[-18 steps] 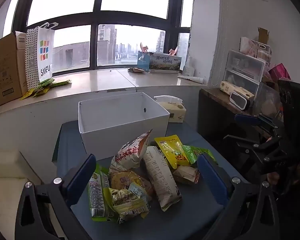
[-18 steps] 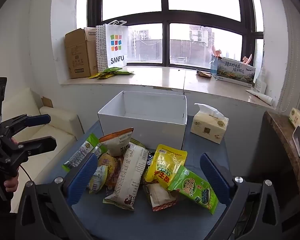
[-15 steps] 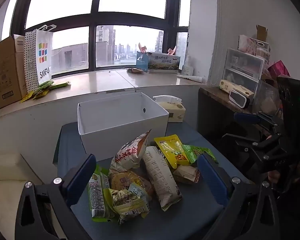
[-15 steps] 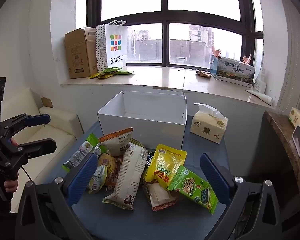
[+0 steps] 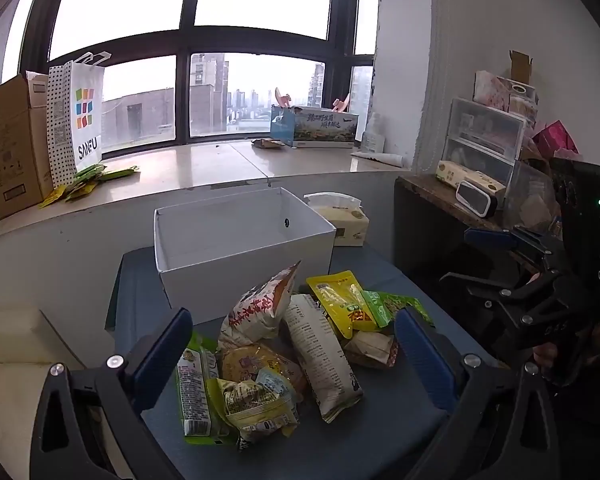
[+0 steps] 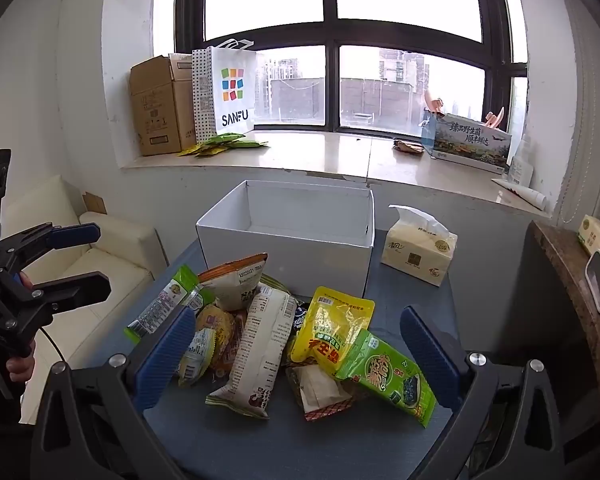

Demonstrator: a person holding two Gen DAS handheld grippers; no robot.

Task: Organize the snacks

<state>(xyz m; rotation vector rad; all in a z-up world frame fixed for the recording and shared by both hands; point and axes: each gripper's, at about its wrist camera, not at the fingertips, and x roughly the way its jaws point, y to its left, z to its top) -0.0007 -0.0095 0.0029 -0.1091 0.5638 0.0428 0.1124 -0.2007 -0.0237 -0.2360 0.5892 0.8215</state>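
Observation:
A pile of snack packets (image 5: 284,352) lies on a dark blue-grey table (image 5: 380,440), in front of an empty white box (image 5: 236,240). The pile holds a yellow pouch (image 6: 332,328), a green seaweed pack (image 6: 388,376) and a long white packet (image 6: 260,344). The white box also shows in the right wrist view (image 6: 296,236). My left gripper (image 5: 294,348) is open and empty, hovering near the pile's front. My right gripper (image 6: 296,344) is open and empty too, in front of the pile. Each gripper shows at the edge of the other's view.
A tissue pack (image 6: 418,248) stands right of the box. The windowsill behind holds a cardboard box (image 6: 160,108), a SANFU bag (image 6: 226,92) and a printed box (image 6: 468,140). A white sofa (image 6: 80,256) is at the left, a cluttered shelf (image 5: 484,184) at the right.
The left wrist view has shifted slightly, with the scene sliding a little left. The right gripper and the snacks have not moved.

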